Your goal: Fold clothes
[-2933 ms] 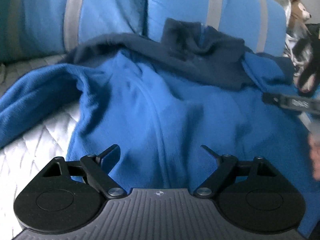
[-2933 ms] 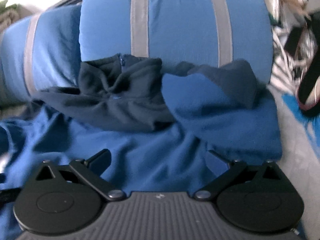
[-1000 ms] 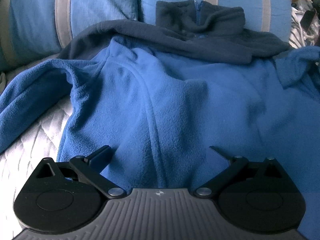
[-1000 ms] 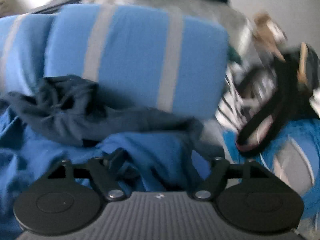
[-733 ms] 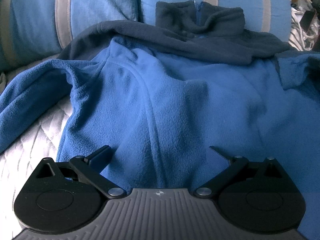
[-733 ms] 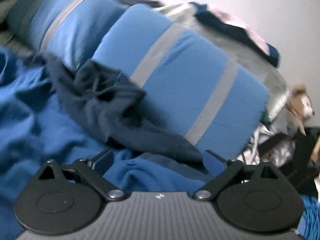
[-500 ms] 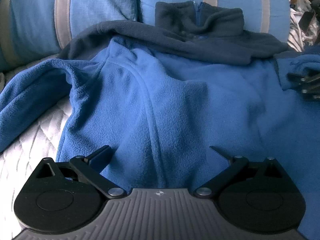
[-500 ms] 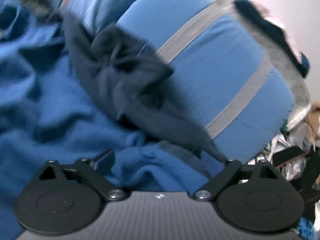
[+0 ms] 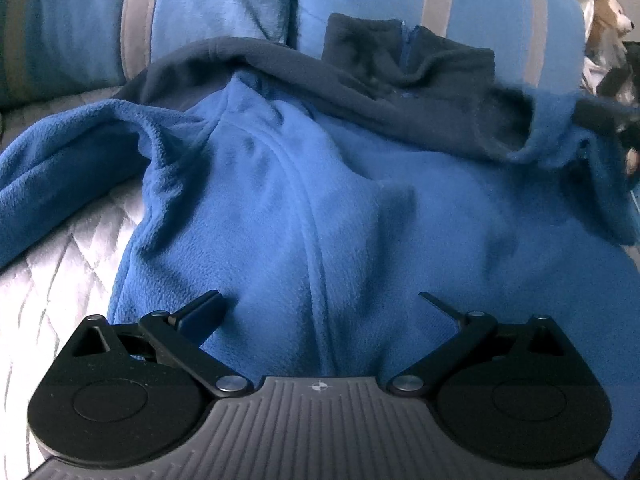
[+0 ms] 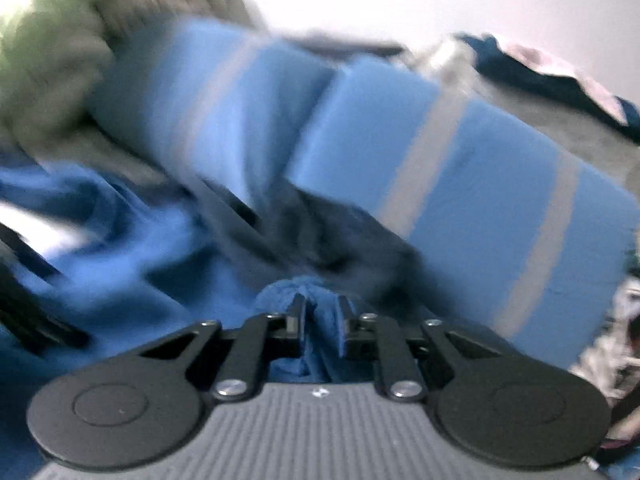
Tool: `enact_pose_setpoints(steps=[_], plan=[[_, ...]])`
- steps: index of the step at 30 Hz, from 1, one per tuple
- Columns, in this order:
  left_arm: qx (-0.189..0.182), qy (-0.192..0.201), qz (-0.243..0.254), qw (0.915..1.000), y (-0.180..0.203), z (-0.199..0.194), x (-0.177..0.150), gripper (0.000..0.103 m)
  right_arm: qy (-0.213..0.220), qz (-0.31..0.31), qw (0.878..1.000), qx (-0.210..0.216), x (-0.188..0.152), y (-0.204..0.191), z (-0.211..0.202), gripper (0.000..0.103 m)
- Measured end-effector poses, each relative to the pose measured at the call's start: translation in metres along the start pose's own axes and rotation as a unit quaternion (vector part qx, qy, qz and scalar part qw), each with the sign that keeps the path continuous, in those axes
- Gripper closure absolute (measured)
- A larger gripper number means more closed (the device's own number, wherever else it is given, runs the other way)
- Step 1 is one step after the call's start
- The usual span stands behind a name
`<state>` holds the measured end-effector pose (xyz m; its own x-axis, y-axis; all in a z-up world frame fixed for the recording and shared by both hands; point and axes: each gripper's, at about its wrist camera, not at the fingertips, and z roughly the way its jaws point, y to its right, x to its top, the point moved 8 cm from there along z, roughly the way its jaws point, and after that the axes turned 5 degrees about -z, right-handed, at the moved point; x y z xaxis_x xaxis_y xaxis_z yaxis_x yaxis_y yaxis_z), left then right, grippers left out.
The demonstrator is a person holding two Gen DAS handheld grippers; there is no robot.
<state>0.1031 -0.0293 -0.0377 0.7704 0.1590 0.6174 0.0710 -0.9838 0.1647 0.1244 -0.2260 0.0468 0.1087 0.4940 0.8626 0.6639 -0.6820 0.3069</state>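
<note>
A blue fleece jacket [image 9: 320,208] with a dark navy collar and yoke [image 9: 408,52] lies spread on the bed, collar toward the pillows. My left gripper [image 9: 320,300] hovers open over its lower middle, nothing between the fingers. In the right wrist view my right gripper [image 10: 320,312] is closing its jaws, and a bunched fold of the jacket's blue sleeve [image 10: 322,322] is pinched between the pads. In the left wrist view that gripper [image 9: 600,120] shows at the far right, pulling the sleeve [image 9: 560,132] up. The right wrist view is blurred by motion.
Two blue pillows with grey stripes [image 9: 224,4] [image 10: 460,184] lie behind the jacket. White quilted bedding [image 9: 60,248] shows at the left. A plush toy [image 9: 608,4] and dark clutter sit at the far right. A greenish blanket [image 10: 52,52] lies at the upper left.
My right gripper swung leftward, rolled, and went from wide open to closed on the jacket's right sleeve, lifting it. The left gripper stayed open and barely shifted.
</note>
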Motion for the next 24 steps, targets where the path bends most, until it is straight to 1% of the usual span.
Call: enact_pose_setpoints(steps=[1, 3, 5, 6, 8, 9, 11, 12, 13, 14, 16, 18, 24], plan=[[0.0, 0.001, 0.002, 1.0, 0.0, 0.0, 0.0, 0.0, 0.012, 0.001, 1.0, 0.025, 0.004, -0.006, -0.005, 0.088], [0.002, 0.002, 0.007, 1.0, 0.0, 0.001, -0.001, 0.0, 0.007, -0.013, 0.997, 0.077, 0.003, -0.02, -0.008, 0.088], [0.004, 0.003, 0.013, 0.9999, 0.0, 0.002, -0.002, 0.0, -0.026, -0.069, 0.991, 0.108, -0.01, -0.037, -0.005, 0.088], [0.005, 0.003, 0.015, 0.9999, 0.0, 0.002, -0.002, 0.0, -0.045, -0.106, 0.986, 0.119, -0.02, -0.046, -0.003, 0.087], [0.006, 0.004, 0.015, 0.9999, 0.0, 0.003, -0.002, 0.0, -0.08, -0.18, 0.971, 0.136, -0.041, -0.063, -0.001, 0.084], [0.006, 0.003, 0.014, 0.9999, 0.0, 0.003, -0.002, 0.0, -0.093, -0.209, 0.963, 0.141, -0.051, -0.07, -0.001, 0.07], [0.008, 0.003, 0.014, 0.9999, 0.0, 0.004, -0.002, 0.0, -0.097, -0.241, 0.955, 0.14, -0.059, -0.078, -0.004, 0.064], [0.01, 0.003, 0.015, 0.9998, 0.001, 0.004, -0.002, 0.0, -0.097, -0.255, 0.952, 0.138, -0.062, -0.082, -0.006, 0.057], [0.011, 0.003, 0.016, 0.9998, 0.001, 0.005, -0.002, 0.0, -0.094, -0.26, 0.951, 0.137, -0.062, -0.084, -0.008, 0.053], [0.012, 0.004, 0.018, 0.9998, 0.001, 0.005, -0.002, 0.0, -0.089, -0.262, 0.951, 0.137, -0.061, -0.085, -0.009, 0.051], [0.015, 0.004, 0.022, 0.9996, 0.001, 0.005, -0.002, 0.0, -0.077, -0.269, 0.951, 0.134, -0.056, -0.089, -0.01, 0.042], [0.019, 0.006, 0.026, 0.9995, 0.001, 0.006, -0.002, 0.0, -0.071, -0.276, 0.949, 0.135, -0.052, -0.092, -0.01, 0.038], [0.026, 0.013, 0.042, 0.9987, 0.003, 0.007, -0.005, 0.0, -0.083, -0.305, 0.939, 0.134, -0.048, -0.101, 0.002, 0.037]])
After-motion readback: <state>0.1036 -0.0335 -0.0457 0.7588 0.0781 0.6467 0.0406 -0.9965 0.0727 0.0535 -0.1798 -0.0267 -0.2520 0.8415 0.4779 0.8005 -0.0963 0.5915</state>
